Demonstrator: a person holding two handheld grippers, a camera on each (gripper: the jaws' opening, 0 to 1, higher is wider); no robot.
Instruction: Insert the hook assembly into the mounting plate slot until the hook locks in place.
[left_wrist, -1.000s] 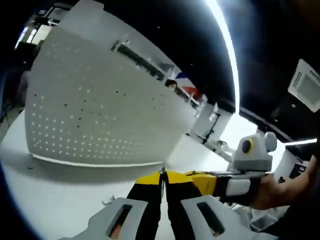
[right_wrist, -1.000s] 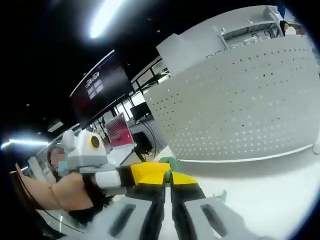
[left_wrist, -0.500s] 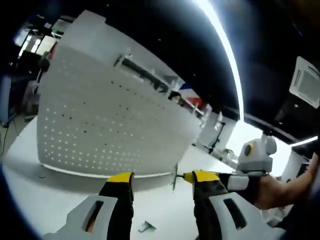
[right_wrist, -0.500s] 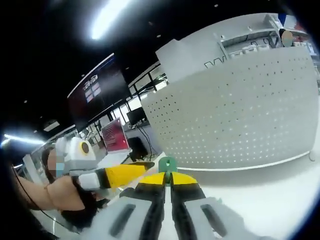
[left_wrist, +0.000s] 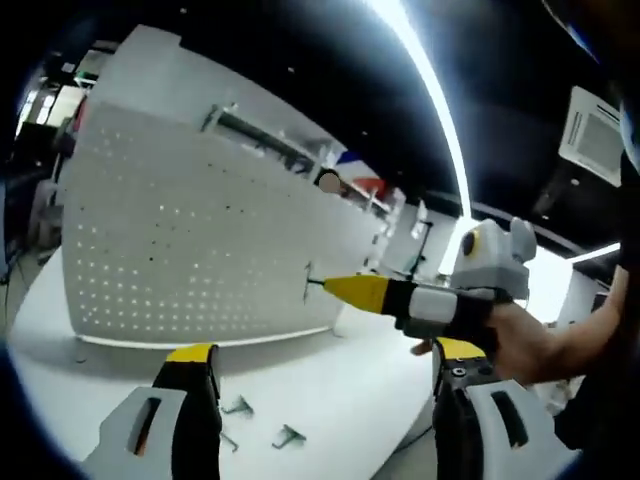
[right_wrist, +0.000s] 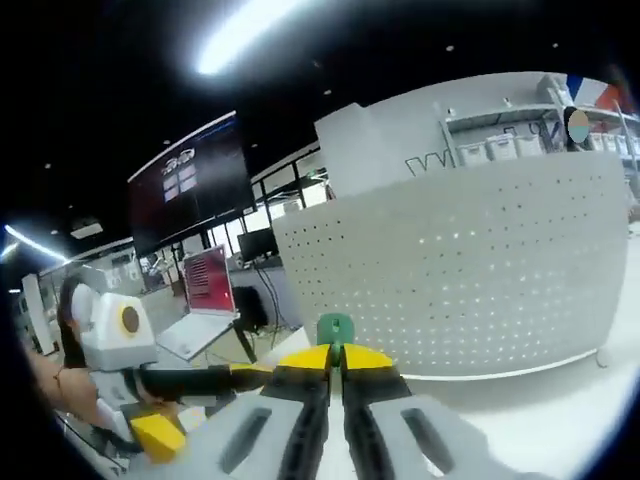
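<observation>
1. Your right gripper (right_wrist: 334, 362) has its jaws pinched shut on the hook (right_wrist: 334, 328), whose green end pokes up between the yellow tips. In the left gripper view the same gripper (left_wrist: 318, 285) reaches in from the right, a thin metal piece at its tip, near the pegboard (left_wrist: 190, 250) but apart from it.
2. Your left gripper (left_wrist: 325, 365) has its jaws spread wide with nothing between them.
3. The pegboard stands upright on the white worktop (left_wrist: 340, 390), its face full of small holes. Which hole or slot you are aiming for, I cannot tell.
4. The likely risk: the grip on the hook is small, so pushing it in crooked could twist it in the jaws or drop it.
5. Pushing hard could tip or slide the board, since nothing braces it. Your free left gripper could steady it.
6. Spare clips (left_wrist: 262, 422) lie on the worktop in front of the board; keep your left jaws off them.
7. A laptop (right_wrist: 200, 318) sits well off to the side, clear of your path.
</observation>
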